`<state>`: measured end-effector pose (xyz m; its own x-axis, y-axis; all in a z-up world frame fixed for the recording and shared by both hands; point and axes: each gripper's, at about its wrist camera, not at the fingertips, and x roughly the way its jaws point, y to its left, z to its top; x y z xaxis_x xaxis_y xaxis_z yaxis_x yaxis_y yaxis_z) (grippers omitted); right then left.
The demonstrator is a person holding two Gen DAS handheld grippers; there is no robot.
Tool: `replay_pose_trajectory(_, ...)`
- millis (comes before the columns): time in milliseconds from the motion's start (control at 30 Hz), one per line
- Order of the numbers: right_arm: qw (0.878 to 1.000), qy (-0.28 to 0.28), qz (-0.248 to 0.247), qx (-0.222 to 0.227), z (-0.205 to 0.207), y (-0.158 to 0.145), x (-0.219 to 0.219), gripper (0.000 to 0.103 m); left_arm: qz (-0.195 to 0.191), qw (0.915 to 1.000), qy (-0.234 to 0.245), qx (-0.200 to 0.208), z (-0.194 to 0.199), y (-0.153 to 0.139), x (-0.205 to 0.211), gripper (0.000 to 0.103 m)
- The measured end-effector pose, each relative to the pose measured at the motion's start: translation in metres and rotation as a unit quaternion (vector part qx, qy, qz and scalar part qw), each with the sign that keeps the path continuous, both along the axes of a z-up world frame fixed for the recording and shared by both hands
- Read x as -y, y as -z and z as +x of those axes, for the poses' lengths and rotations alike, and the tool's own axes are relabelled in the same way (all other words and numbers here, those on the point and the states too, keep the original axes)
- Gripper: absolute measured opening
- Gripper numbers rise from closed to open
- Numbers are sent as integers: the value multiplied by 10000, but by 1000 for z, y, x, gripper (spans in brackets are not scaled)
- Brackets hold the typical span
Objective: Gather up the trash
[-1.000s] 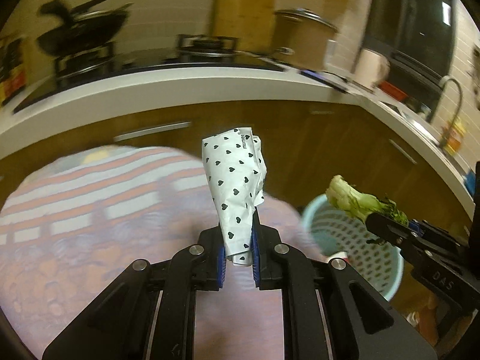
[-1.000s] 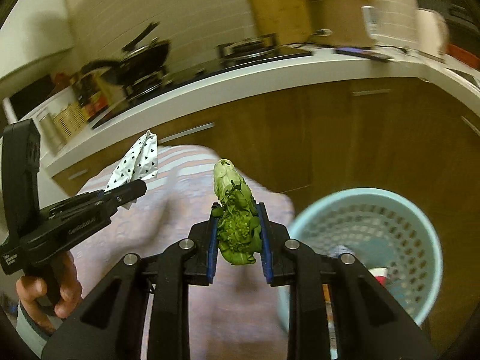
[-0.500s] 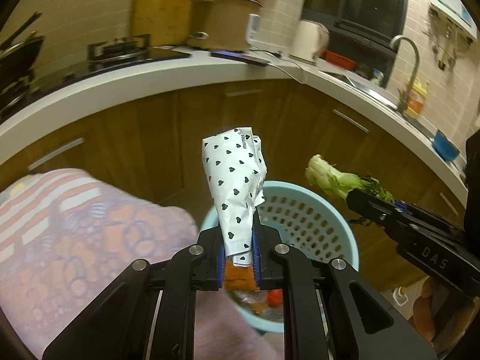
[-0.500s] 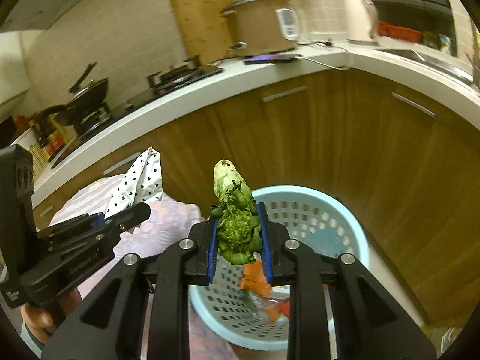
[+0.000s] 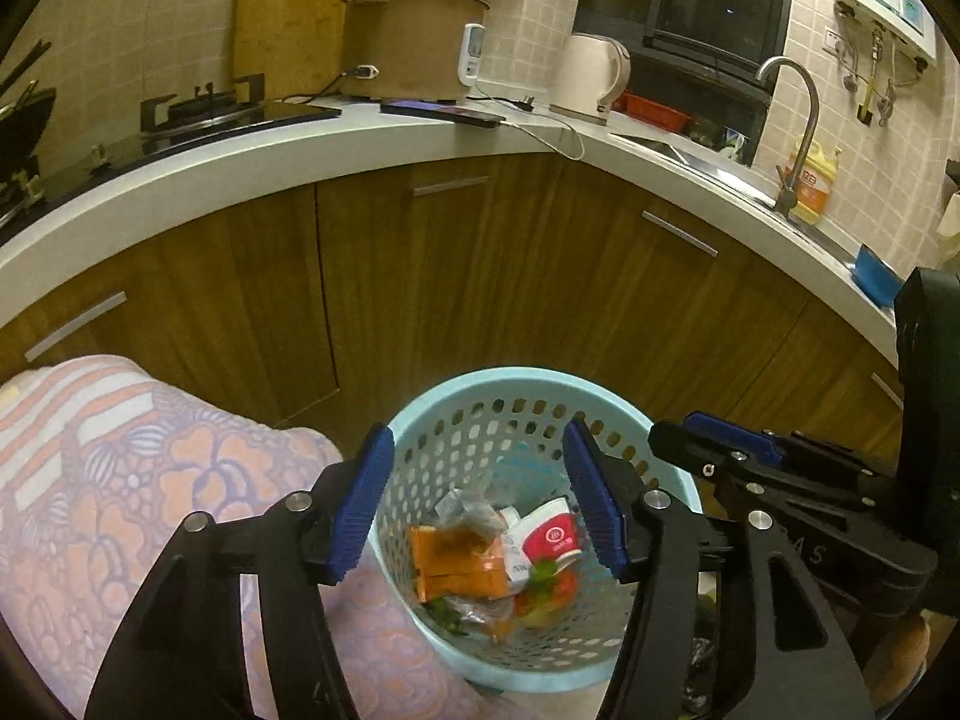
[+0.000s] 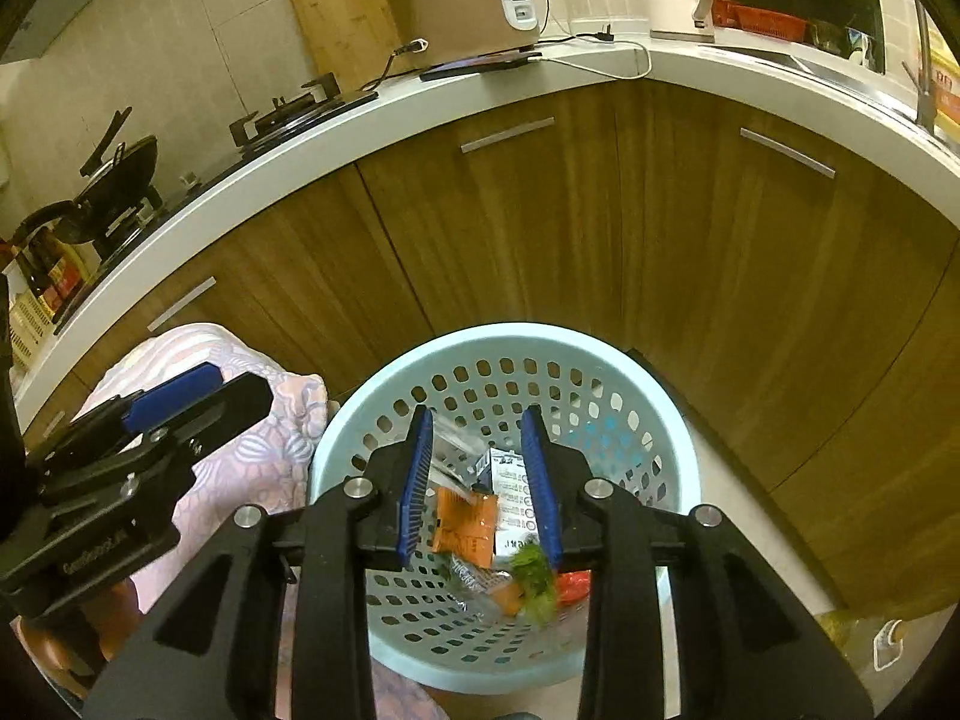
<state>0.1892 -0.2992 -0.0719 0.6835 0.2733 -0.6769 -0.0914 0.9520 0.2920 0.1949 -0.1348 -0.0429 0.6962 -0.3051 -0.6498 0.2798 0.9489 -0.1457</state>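
Observation:
A light blue perforated basket (image 5: 528, 384) stands on the floor by the wooden cabinets; it also shows in the right wrist view (image 6: 510, 342). It holds trash: an orange packet (image 5: 456, 564), a red and white paper cup (image 5: 549, 540) and green vegetable scraps (image 6: 534, 579). My left gripper (image 5: 480, 498) is open and empty above the basket. My right gripper (image 6: 480, 480) is open and empty above the basket; the green vegetable is blurred just below its fingers. Each gripper shows in the other's view, the right (image 5: 720, 444) and the left (image 6: 180, 396).
A cloth with pink and purple flowers (image 5: 150, 480) lies left of the basket. Brown cabinets (image 5: 480, 276) stand under a white counter (image 5: 300, 150) with a rice cooker (image 5: 414, 42), a kettle (image 5: 594, 78) and a tap (image 5: 798, 120).
Both grippers have opened over the basket. The heart-patterned paper has left the left gripper and the green vegetable has left the right one. Both views moved closer to the basket.

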Motion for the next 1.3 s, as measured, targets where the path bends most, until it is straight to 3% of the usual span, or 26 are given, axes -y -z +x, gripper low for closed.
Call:
replay_pose_trajectory(167, 9999, -31, 4, 133, -10, -11, -4, 31, -48, 9999, -87, 122, -10, -7, -6, 61)
replay_pose_trajectory(267, 9995, -40, -106, 295, -18, -21, -11, 34, -41, 9988, -217, 431, -24, -16, -9, 75)
replay_pose_trajectory(300, 9991, -26, -179, 396, -23, -26, -13, 41, -58, 9981, -287, 542, -29, -20, -11, 78)
replay_pose_trajectory(333, 9987, -8, -214, 465, -25, -30, -15, 47, -86, 9975, -327, 613, -33, -24, -12, 79)
replay_pose_trajectory(500, 9942, 91, -439, 973, -43, -52, -24, 51, -85, 9927, -640, 1022, -52, -37, -23, 84)
replay_pose_trajectory(600, 9877, 426, -730, 1319, -56, -56, -28, 55, 4, 9873, -996, 1240, -65, -36, -32, 85)
replay_pose_trajectory(733, 9823, 583, -670, 1649, -67, -53, -28, 58, 155, 9793, -1289, 1553, -81, -34, -38, 86)
replay_pose_trajectory(900, 9816, 730, -668, 1635, -71, -40, -29, 58, 132, 9778, -1392, 1559, -89, -31, -43, 86)
replay_pose_trajectory(1033, 9816, 799, -687, 1592, -72, -34, -27, 58, 333, 9737, -1491, 1693, -92, -33, -40, 86)
replay_pose_trajectory(1300, 9799, 896, -699, 1638, -74, -37, -25, 59, 366, 9753, -1493, 1584, -91, -29, -40, 86)
